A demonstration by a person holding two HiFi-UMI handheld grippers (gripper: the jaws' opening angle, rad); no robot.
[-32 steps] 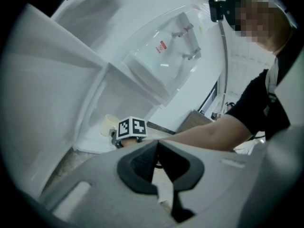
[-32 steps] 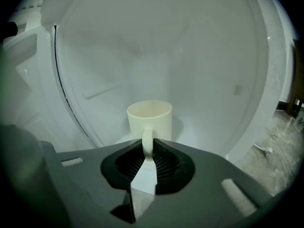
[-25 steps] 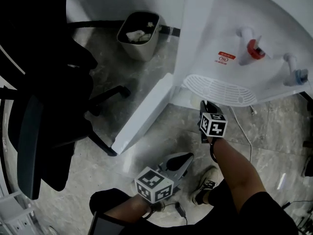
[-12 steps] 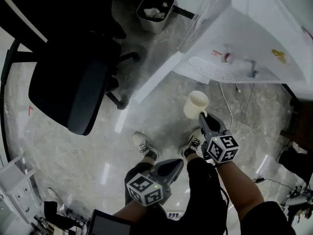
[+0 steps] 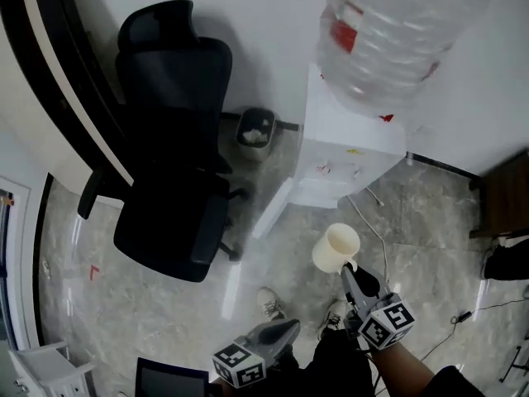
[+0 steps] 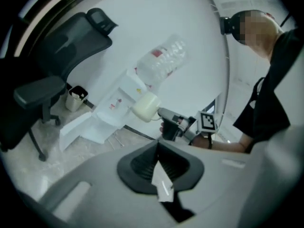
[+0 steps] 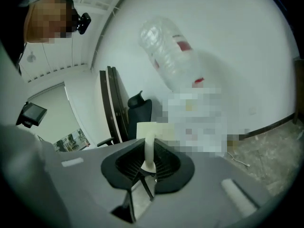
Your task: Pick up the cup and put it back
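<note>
Right gripper [image 5: 353,271] clenched on the cup [image 5: 336,248] handle, cup just ahead of its tips, now lifted well clear of water dispenser [image 5: 347,160] versus a second ago. Left gripper [image 5: 289,327] closed, empty. Pickup done; return remains.

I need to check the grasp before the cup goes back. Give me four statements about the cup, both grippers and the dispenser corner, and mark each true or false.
1. The right gripper is closed on the cup at its handle. True.
2. The left gripper helps to hold the cup. False: its jaws are together on nothing, and it is well apart from the cup.
3. The cup stands on the water dispenser. False: it is held in the air above the floor, in front of the dispenser.
4. A bin stands on the floor beside the dispenser. True.
</note>
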